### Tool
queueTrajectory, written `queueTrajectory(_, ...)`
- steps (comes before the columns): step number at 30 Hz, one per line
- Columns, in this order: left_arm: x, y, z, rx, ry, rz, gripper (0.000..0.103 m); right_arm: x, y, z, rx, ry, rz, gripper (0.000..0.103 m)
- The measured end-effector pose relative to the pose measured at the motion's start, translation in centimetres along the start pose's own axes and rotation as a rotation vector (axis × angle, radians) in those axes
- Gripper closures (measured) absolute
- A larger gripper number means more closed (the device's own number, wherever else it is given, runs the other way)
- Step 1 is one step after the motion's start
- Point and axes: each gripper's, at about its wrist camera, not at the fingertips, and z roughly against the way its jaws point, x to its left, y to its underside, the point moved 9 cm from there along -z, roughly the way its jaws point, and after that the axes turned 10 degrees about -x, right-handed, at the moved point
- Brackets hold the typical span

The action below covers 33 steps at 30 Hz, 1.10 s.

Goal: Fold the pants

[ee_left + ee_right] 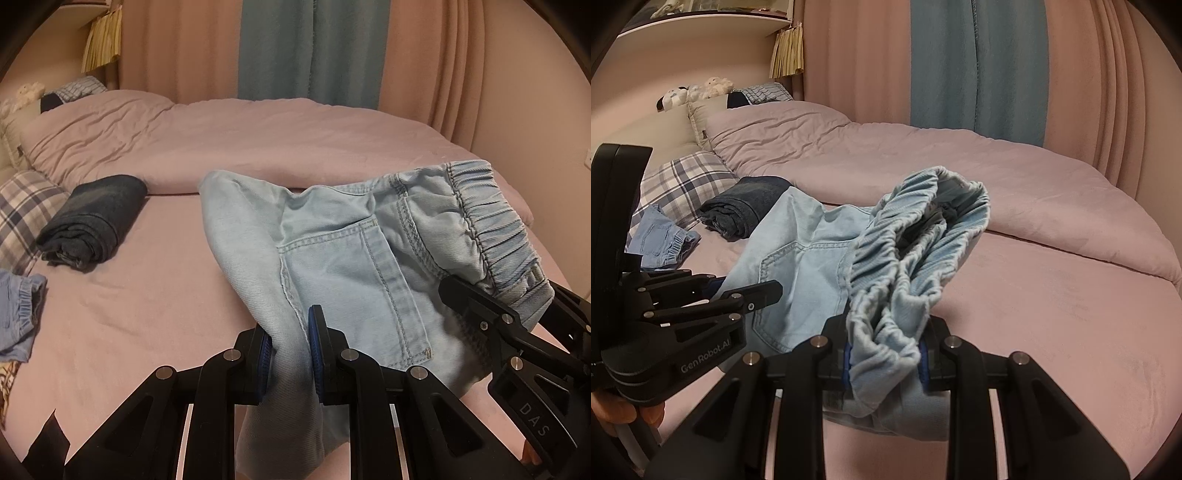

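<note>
Light blue denim pants (354, 236) with an elastic waistband (484, 221) hang just above the pink bed, held by both grippers. My left gripper (291, 354) is shut on a fold of the leg cloth near the back pocket. My right gripper (886, 362) is shut on the bunched waistband (908, 266). The right gripper (491, 314) also shows at the right of the left wrist view, and the left gripper (746, 291) at the left of the right wrist view. The lower pant legs are hidden below the fingers.
A folded dark denim garment (92, 221) lies on the pink sheet (147, 314) to the left. Another light blue garment (661, 236) sits by a plaid pillow (683, 181). A rumpled pink duvet (258, 140) runs across the back, with curtains (979, 66) behind.
</note>
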Motion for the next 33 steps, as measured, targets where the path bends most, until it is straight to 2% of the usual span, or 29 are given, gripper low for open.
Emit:
queueTrajectory(19, 0.8, -0.1, -4.2, 0.033, -0.034, -0.008, 0.086, -0.1, 0.7, -4.0, 0.026, -0.007, -0.013, 0.077)
queueTrajectory(33, 0.3, 1.3, -7.7, 0.088, -0.037, -0.032, 0.086, -1.4, 2.1, -7.7, 0.078, -0.002, -0.037, 0.077)
